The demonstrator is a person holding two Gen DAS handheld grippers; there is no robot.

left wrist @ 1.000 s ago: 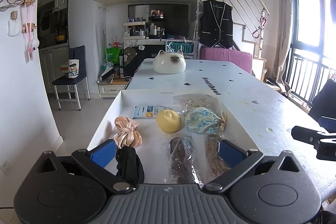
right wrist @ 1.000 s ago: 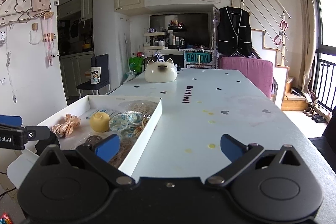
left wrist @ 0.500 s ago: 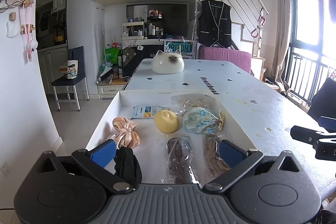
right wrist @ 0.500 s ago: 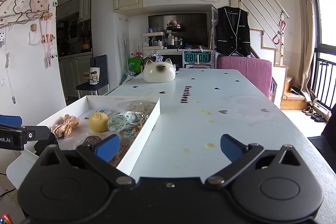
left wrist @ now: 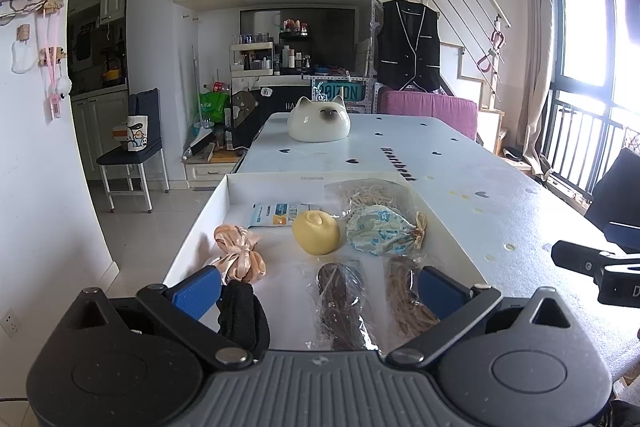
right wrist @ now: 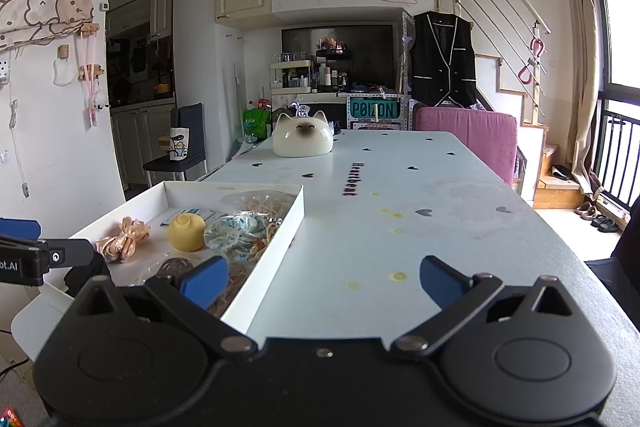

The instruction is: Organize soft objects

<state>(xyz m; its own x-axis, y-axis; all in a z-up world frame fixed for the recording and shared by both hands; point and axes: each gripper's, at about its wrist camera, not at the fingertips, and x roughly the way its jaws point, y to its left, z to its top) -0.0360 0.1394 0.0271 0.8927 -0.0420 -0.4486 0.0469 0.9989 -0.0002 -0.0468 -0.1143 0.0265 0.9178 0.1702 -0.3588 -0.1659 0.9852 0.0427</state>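
A white tray (left wrist: pixel 240 183) holds the soft things: a pink satin ribbon tie (left wrist: pixel 239 254), a yellow squishy bun (left wrist: pixel 316 237), a blue floral pouch (left wrist: pixel 380 237), and bagged dark hair bands (left wrist: pixel 340 293) and tan bands (left wrist: pixel 406 301). A black fabric piece (left wrist: pixel 242 319) lies at the tray's near edge, just inside my left finger. My left gripper (left wrist: pixel 320 289) hangs open over the tray's near end and holds nothing. My right gripper (right wrist: pixel 322 279) is open over the bare table, its left finger in front of the tray wall (right wrist: pixel 280 227).
A bag of pale rubber bands (left wrist: pixel 372 193) and a blue-white packet (left wrist: pixel 276 215) lie at the tray's far end. A white cat-shaped ceramic piece (right wrist: pixel 303 139) stands far down the table (right wrist: pixel 440 207). A chair with a bag (left wrist: pixel 134 147) stands on the floor to the left.
Both views have drifted only very slightly. Nothing in the tray has moved, and both grippers remain open.
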